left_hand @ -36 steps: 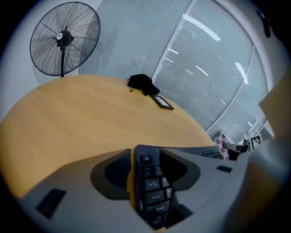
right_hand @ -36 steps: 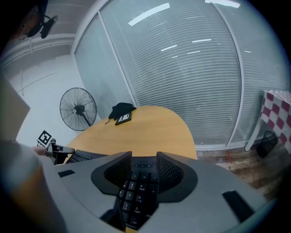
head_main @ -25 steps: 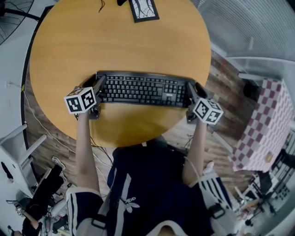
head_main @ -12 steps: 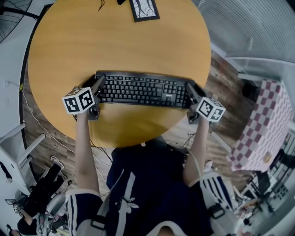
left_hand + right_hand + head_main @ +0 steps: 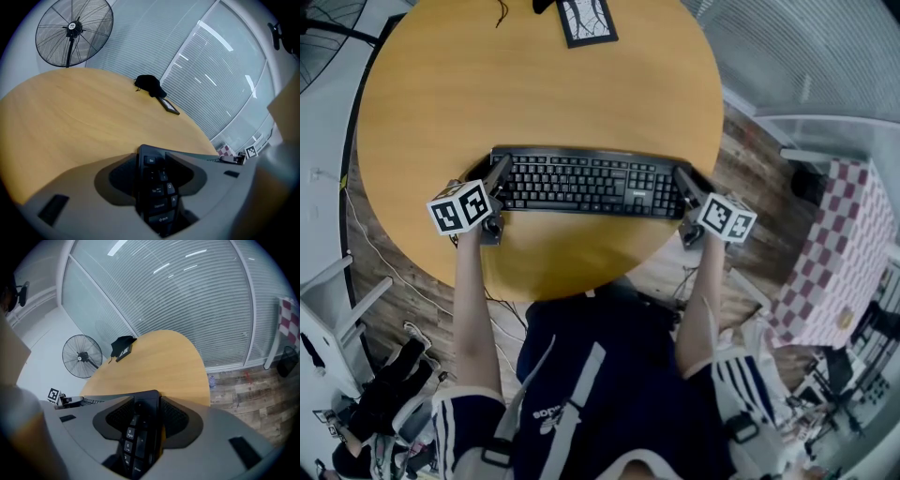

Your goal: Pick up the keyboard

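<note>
Wooden and round, the table (image 5: 534,84) carries the black keyboard (image 5: 586,183) near its front edge, lying crosswise before us. At the left, the left gripper (image 5: 498,178) has its jaws closed onto the keyboard's left short end; its own view shows the Esc and Shift keys pinched between the two jaws, with no gap on either side. Across the middle, the keyboard runs level between the two tools; we cannot tell whether it is clear of the tabletop. At the right, the right gripper (image 5: 685,190) clamps the opposite short end likewise; the numeric keys and Enter sit between its jaws, which press on the casing. We judge the grasp step complete and the lift step in hand or about to begin. The next move calls for raising both grippers together at one rate, with their spacing held fixed; unequal height would tilt the keyboard, and drawing the grippers apart would loosen a narrow end grip. A framed picture (image 5: 584,19) lies well apart at the far edge; we judge it no obstruction.
</note>
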### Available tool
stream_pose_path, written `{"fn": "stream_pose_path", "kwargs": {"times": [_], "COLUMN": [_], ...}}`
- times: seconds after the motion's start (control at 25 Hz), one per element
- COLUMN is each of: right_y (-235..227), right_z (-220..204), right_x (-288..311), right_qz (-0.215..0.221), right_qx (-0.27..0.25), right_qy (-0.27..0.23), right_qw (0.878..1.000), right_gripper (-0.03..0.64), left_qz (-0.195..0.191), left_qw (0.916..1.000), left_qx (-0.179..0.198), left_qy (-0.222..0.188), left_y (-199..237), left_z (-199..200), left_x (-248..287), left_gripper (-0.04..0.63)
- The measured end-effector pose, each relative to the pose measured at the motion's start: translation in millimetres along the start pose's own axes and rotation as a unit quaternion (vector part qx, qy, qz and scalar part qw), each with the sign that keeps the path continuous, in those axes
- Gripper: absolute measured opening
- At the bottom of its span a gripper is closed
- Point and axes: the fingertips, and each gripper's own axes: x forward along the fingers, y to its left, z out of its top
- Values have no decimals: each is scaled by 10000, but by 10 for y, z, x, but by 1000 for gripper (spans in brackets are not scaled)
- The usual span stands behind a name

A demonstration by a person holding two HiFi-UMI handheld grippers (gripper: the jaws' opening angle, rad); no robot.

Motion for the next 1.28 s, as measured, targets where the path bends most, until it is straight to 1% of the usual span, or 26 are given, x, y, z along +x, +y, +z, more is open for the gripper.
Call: {"fn": "stream_pose_path", "kwargs": {"times": [0.2,0.48,0.64,0.84,1.08,1.28], "right_y": [51,185,304,446,511,720], "right_z": [26,142,256,407,577,655], "right_x": [-16,-269,-406,-626,-989,-1167], "right_qz": [-111,-25,140,220,298,331], "right_qx": [-70,-479,-721,-991,-1300,-1398], "right_qy": [-38,-402,-677,-1025,-1428,-1711], "right_qw": [9999,9980,9950,9895,9807,9747], "right_gripper": [172,172,172,172,172,172], "left_qz": [114,-23,-135,-230,-273,-315], "left_qw": [9998,9987,9970,9940,9882,9826], "left_qx": [160,305,437,565,733,874], "left_qy": [-92,-412,-619,-912,-1315,-1609], "left_y": [-8,-179,-277,-412,-726,-777], "left_z": [6,10,72,149,210,329], "left_x": [-23,-292,-453,-662,-904,-1173], "left_gripper": [186,186,184,184,184,184]}}
